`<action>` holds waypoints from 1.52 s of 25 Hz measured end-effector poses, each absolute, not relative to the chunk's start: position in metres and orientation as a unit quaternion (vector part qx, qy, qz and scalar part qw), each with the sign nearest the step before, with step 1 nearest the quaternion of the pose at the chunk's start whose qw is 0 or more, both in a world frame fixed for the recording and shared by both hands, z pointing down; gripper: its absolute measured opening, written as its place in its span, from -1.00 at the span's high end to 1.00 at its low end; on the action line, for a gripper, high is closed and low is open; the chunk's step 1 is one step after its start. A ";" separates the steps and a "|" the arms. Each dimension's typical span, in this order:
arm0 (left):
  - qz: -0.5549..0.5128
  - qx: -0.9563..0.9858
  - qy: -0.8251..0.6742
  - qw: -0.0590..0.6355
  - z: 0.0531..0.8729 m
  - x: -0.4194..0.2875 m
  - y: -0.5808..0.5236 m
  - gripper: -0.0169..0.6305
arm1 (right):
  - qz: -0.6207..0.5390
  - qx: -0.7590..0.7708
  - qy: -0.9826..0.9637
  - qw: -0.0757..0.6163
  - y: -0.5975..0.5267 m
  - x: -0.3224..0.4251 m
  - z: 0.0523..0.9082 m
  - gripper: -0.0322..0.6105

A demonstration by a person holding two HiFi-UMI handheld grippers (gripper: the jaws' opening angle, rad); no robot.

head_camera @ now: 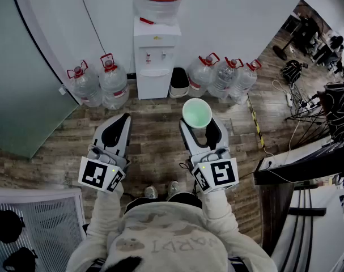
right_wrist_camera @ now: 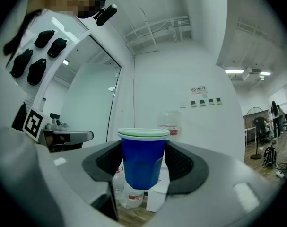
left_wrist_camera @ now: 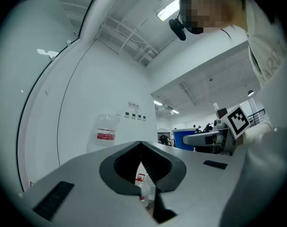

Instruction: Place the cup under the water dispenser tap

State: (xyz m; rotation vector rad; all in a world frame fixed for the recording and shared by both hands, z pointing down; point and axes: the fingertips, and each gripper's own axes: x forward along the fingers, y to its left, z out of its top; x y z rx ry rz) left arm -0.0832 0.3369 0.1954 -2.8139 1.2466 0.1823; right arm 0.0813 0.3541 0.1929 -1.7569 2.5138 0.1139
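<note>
Above the floor, well short of the water dispenser (head_camera: pixel 156 61) — keep the blue cup (right_wrist_camera: pixel 143 157) upright, carry level toward the tap recess (head_camera: pixel 155 56), squeeze no harder on probably thin walls. Pale rim, greenish inside, pinched between the right tongs (head_camera: pixel 203 126); left tongs (head_camera: pixel 124 118) pressed together, empty.

A bare stretch of wooden floor (head_camera: pixel 154 123) is left open in front of the water dispenser (head_camera: pixel 156 81), so its taps (head_camera: pixel 156 55) can be reached straight on. The approach is narrowed on the left by two water jugs (head_camera: pixel 113 84) and on the right by a small bin (head_camera: pixel 179 83) set just beside the dispenser, followed by three more jugs (head_camera: pixel 223 78). Further right, passage is blocked by a dark worktop (head_camera: pixel 308 166) and trailing cables (head_camera: pixel 293 103).
</note>
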 end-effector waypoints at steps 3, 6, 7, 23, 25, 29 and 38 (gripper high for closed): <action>0.057 -0.912 0.404 0.031 0.194 -0.087 0.340 0.93 | 0.039 -0.572 0.819 0.037 0.357 0.078 0.191 -0.01; 0.059 -0.913 0.403 0.033 0.193 -0.091 0.340 0.93 | 0.042 -0.572 0.818 0.036 0.357 0.073 0.189 -0.01; 0.059 -0.913 0.402 0.034 0.192 -0.093 0.340 0.93 | 0.044 -0.572 0.818 0.035 0.357 0.071 0.188 -0.01; 0.060 -0.912 0.405 0.040 0.192 -0.107 0.315 0.93 | 0.038 -0.564 0.825 0.021 0.329 0.056 0.196 -0.01; 0.058 -0.911 0.406 0.040 0.194 -0.106 0.306 0.93 | 0.041 -0.563 0.825 0.021 0.318 0.057 0.199 -0.01; 0.058 -0.908 0.414 0.041 0.197 -0.105 0.280 0.93 | 0.041 -0.553 0.832 0.024 0.288 0.058 0.203 -0.01; 0.062 -0.899 0.430 0.045 0.190 -0.086 0.202 0.93 | 0.045 -0.533 0.844 0.034 0.203 0.077 0.197 -0.01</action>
